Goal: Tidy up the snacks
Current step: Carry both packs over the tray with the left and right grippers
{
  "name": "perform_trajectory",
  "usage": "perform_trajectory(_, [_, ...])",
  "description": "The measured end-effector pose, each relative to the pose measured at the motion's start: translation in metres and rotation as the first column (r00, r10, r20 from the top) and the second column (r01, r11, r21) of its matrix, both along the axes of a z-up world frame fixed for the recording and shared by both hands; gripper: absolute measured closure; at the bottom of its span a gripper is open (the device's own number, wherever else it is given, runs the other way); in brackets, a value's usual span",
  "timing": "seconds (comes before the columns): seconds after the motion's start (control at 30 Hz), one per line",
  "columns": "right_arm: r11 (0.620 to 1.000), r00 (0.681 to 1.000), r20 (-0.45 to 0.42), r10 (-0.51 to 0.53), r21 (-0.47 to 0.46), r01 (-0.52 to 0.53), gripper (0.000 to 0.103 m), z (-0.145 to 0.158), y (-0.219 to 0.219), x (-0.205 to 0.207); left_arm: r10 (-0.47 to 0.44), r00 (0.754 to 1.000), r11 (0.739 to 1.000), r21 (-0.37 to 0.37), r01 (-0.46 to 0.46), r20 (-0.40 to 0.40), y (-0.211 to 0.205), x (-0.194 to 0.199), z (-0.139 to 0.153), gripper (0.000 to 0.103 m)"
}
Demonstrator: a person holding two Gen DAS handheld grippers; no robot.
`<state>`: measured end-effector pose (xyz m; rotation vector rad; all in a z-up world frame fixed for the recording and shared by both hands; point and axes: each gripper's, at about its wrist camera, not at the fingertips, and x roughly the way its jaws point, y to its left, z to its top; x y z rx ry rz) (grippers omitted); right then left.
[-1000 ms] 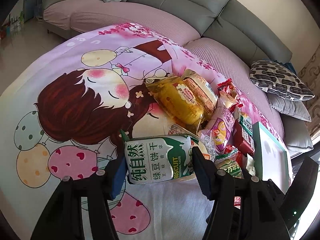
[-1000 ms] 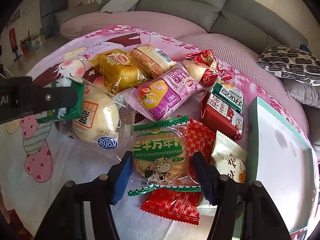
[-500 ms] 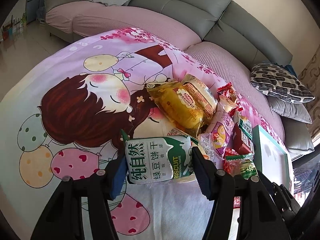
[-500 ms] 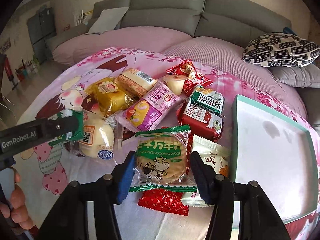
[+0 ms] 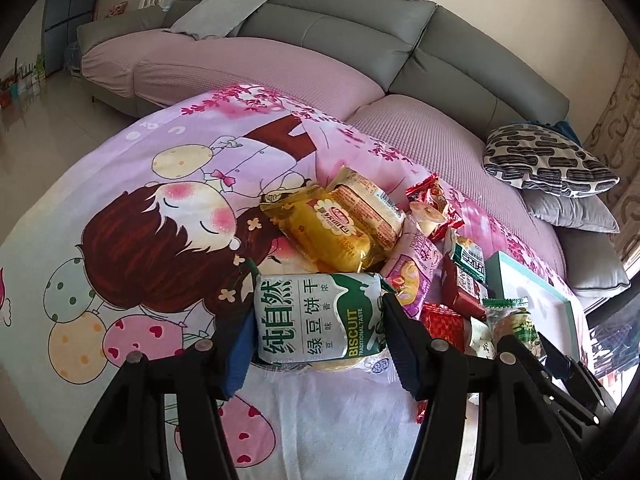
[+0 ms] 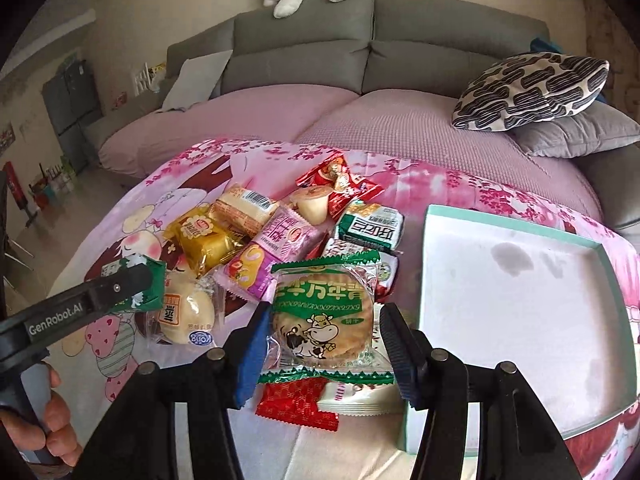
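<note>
My left gripper (image 5: 316,320) is shut on a green and white biscuit pack (image 5: 316,320) and holds it above the cartoon bedsheet (image 5: 140,208). My right gripper (image 6: 324,328) is shut on a round cookie in a clear, green-edged wrapper (image 6: 324,316), lifted above the pile. The pile of snacks lies between them: a yellow cake pack (image 6: 204,240), a pink pack (image 6: 272,256), a red candy pack (image 6: 340,180), a green and white pack (image 6: 370,224) and a bun (image 6: 192,312). The left gripper also shows in the right wrist view (image 6: 132,284).
A white tray with a teal rim (image 6: 436,216) lies on the sheet right of the pile. A red packet (image 6: 296,400) and a white packet (image 6: 352,400) lie under my right gripper. A grey sofa (image 6: 360,48) with cushions stands behind.
Both grippers have risen with their packs. The right one has lifted the cookie off the pile and tilted up, bringing the sofa and tray into fuller view.
</note>
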<state>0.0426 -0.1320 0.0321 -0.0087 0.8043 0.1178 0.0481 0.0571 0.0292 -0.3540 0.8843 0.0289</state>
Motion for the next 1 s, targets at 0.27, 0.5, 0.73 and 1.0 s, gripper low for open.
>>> perform_trajectory(0.27, [0.98,0.98,0.006,-0.201,0.01,0.201,0.045,0.005,-0.071,-0.002,-0.156,0.988,0.988,0.021,0.156,-0.005,-0.056,0.014,0.009,0.042])
perform_trajectory(0.5, [0.911,0.911,0.013,-0.412,0.018,0.412,0.045,0.008,-0.142,-0.016,-0.336,0.941,0.941,0.036,0.337,-0.021,-0.126,0.026,0.012,0.042])
perform_trajectory(0.73, [0.816,0.817,0.009,-0.577,0.031,0.577,0.045,0.006,-0.197,-0.031,-0.495,0.869,0.868,0.057,0.493,0.008,-0.197,0.035,0.024,0.042])
perform_trajectory(1.0, [0.772,0.772,-0.024,-0.635,0.019,0.636,0.045,-0.014,-0.225,-0.027,-0.595,0.804,0.803,0.038,0.595,-0.005,-0.259,0.058,0.007,0.042])
